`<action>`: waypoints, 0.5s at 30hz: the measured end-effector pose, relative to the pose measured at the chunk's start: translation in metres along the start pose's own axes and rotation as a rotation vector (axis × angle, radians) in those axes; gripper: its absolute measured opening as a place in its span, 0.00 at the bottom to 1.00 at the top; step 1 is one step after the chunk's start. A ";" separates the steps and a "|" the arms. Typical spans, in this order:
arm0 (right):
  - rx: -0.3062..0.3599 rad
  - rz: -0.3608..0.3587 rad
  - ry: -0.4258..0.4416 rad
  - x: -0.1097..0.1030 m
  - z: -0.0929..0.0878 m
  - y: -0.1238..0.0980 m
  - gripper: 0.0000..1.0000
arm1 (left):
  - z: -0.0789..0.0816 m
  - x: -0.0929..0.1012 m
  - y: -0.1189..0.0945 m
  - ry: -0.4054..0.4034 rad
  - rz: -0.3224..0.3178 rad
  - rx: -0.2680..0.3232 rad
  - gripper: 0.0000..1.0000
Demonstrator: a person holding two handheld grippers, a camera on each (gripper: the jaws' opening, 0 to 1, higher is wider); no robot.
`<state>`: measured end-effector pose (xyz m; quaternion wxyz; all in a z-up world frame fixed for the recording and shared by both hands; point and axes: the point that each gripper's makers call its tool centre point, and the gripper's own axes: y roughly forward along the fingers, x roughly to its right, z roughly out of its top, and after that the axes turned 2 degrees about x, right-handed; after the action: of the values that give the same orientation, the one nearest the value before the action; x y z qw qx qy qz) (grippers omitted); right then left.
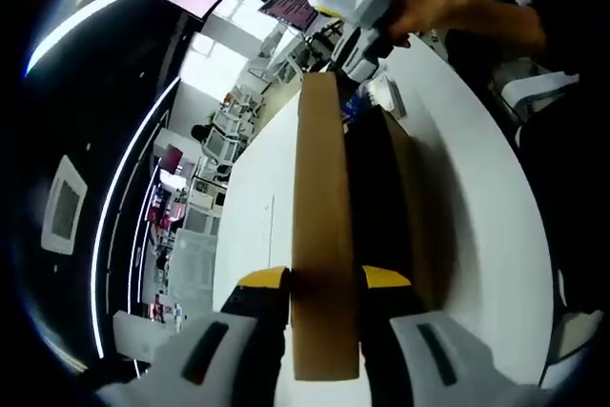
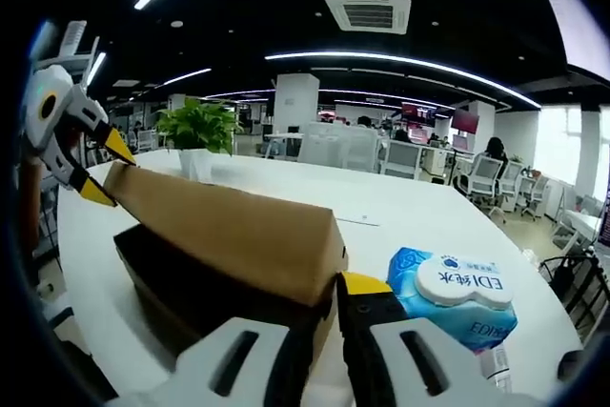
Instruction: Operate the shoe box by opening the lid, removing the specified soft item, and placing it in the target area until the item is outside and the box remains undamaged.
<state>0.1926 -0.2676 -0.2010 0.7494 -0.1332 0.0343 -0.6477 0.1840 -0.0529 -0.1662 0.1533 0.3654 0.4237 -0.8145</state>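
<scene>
Gaping brown cardboard shoe box (image 2: 191,278), lid (image 2: 229,226) raised, dark interior

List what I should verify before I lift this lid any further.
1. Left tool clamped on the lid: ok, a jaw on each face of its edge.
2. Right tool clamped on the lid's opposite end: ok.
3. Lid raised off the box: ok, a gap shows beneath it.
4. Soft item inside: cannot tell, the interior is dark.
5. Lid uncreased: ok on the faces visible.
6. Free space on the table: ok, but a blue wipes pack lies beside the box.
</scene>
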 end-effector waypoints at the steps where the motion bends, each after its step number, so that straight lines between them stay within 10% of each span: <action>1: 0.000 0.003 -0.005 -0.001 -0.001 -0.001 0.07 | -0.001 0.001 0.000 0.008 0.000 0.000 0.29; 15: -0.020 0.031 -0.032 -0.003 -0.009 -0.004 0.08 | -0.011 0.006 0.013 0.096 0.044 -0.062 0.31</action>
<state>0.1868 -0.2666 -0.2087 0.7585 -0.1508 0.0308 -0.6333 0.1926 -0.0511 -0.1817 0.1621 0.4084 0.4472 -0.7791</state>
